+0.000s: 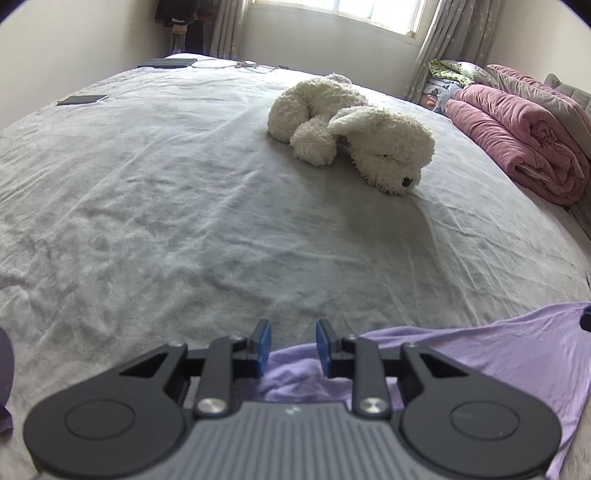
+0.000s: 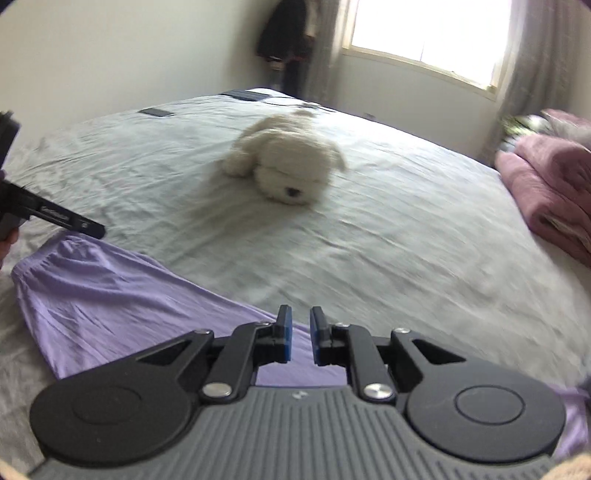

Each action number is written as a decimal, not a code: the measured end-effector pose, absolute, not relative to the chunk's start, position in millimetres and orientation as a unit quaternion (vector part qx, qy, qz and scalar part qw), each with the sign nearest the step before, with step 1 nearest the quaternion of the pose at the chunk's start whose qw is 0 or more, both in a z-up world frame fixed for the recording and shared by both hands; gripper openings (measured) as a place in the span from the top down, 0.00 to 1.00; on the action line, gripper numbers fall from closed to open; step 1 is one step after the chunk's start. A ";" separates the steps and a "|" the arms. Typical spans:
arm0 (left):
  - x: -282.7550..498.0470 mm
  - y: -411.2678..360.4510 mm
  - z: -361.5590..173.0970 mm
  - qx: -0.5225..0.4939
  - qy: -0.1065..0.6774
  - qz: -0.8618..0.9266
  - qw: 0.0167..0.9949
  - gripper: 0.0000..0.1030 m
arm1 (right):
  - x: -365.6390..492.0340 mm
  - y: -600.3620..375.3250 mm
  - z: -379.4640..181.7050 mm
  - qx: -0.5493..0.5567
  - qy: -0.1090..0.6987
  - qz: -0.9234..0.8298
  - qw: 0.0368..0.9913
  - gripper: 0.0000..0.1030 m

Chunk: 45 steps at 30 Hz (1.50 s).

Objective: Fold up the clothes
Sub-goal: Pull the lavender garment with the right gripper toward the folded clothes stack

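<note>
The left gripper is hovering over the near edge of a lilac garment, jaws standing a moderate gap apart. Cloth is bunching up in that gap, but the blue pads aren't visibly pressing on it, so it's reading as parted and holding nothing, prob. lined up to pinch that hem.

The right gripper is sitting over the other end of the same lilac garment, jaws only narrowly parted w/ fabric showing below the gap, not clamped between the pads. The right wrist view is smeared w/ motion blur, so the hand is moving fast; judging by that, it's repositioning for a new grab, not carrying cloth.

The garment itself is lying mostly flat along the near edge of the bed, on a wrinkled grey-white bedsheet, spread between the 2 grippers. That's a sensible layout for a fold, since each hand gets an end.

Further out, a white plush dog is lying mid-bed, well apart from the garment, so not in the way. A rolled pink quilt is stacked at the right edge of the bed. A dark phone-like slab is resting near the far left edge. A window is lighting the room from behind the bed.
</note>
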State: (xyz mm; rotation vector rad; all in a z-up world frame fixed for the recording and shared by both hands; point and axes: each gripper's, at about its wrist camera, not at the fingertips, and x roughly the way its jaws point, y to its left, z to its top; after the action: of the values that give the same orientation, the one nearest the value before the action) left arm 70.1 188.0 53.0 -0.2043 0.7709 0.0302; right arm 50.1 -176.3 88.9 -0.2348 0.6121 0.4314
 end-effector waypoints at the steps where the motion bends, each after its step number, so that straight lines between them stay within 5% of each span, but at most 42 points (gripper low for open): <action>1: 68.0 184.4 54.6 -0.101 0.370 0.010 0.924 0.73 | 47.0 -197.3 88.2 -0.090 0.308 0.190 0.928 0.85; 5: 60.0 155.2 56.0 -0.109 0.369 -0.041 0.922 0.73 | 43.4 -254.7 67.4 0.010 0.333 0.138 0.933 0.85; 14: 43.0 55.9 47.9 -0.057 0.391 -0.135 0.908 0.69 | 74.4 -270.7 27.1 -0.024 0.392 0.111 0.913 0.84; 20: 26.7 -5.3 41.4 0.014 0.384 -0.172 0.907 0.66 | 80.4 -310.4 36.4 0.001 0.356 0.018 0.934 0.73; 27: 17.9 -19.2 45.1 0.020 0.380 -0.186 0.906 0.65 | 69.3 -378.8 47.7 0.089 0.334 -0.049 0.937 0.64; 45: 34.3 -15.3 28.1 -0.005 0.383 -0.162 0.909 0.61 | 52.7 -486.2 18.1 0.301 0.279 -0.129 0.903 0.64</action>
State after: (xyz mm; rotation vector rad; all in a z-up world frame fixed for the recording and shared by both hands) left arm 34.3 -15.3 28.1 -0.0107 0.7902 -0.3333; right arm 52.7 -486.2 18.1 0.6228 0.5768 -0.2663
